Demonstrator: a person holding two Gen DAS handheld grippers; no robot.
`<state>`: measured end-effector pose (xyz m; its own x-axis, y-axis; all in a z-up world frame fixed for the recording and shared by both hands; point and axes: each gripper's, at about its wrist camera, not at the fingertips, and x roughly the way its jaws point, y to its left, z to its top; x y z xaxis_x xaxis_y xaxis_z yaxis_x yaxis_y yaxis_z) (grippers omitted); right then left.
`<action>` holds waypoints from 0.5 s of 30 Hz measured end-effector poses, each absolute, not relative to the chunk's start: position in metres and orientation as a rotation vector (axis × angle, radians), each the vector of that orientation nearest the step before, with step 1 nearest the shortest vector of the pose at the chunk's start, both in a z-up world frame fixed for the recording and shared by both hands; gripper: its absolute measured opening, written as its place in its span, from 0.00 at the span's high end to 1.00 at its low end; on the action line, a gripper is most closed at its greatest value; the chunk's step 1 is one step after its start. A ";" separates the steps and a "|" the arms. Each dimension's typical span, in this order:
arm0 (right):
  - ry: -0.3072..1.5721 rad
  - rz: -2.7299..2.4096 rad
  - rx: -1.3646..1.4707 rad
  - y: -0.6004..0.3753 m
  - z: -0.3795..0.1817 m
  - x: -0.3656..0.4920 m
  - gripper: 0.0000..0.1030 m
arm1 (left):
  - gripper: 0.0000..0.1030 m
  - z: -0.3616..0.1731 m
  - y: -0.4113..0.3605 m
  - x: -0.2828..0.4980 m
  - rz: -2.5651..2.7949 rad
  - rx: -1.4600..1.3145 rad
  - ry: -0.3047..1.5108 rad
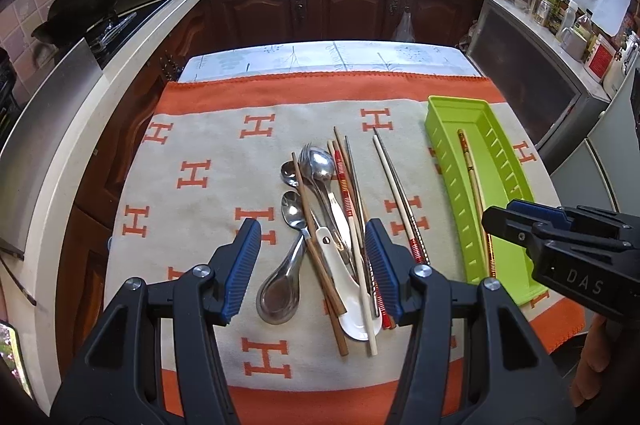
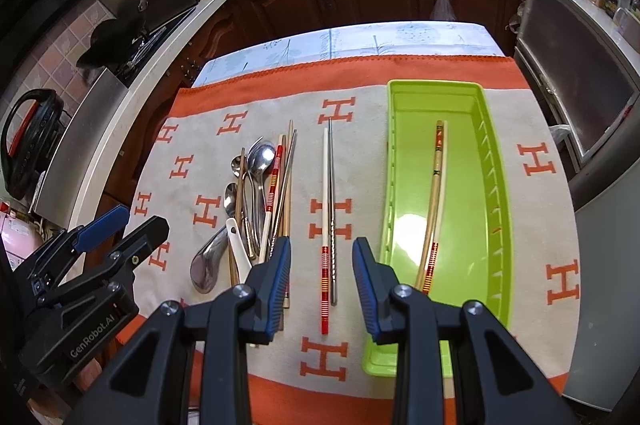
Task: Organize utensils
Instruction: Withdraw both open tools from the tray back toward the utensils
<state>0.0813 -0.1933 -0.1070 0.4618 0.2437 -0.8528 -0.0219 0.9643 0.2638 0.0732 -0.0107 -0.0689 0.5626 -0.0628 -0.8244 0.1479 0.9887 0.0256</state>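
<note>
Hiding tray [image 1: 442, 145] corner — right claw [image 1: 516, 221], grip unclear.

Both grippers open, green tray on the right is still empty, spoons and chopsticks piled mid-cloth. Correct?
Not quite: the green tray is not empty. The right wrist view shows a pair of chopsticks lying in it. The rest holds: left gripper and right gripper are open, and the pile of spoons and chopsticks lies mid-cloth.
</note>
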 end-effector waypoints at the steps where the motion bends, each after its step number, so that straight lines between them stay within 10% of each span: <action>1: 1.084 0.168 0.226 -0.192 -0.109 0.082 0.69 | 0.51 -0.071 -0.011 0.075 -0.123 0.095 0.969; 15: 1.175 0.158 0.182 -0.180 -0.143 0.115 0.69 | 0.51 -0.103 0.030 0.106 -0.065 0.008 1.037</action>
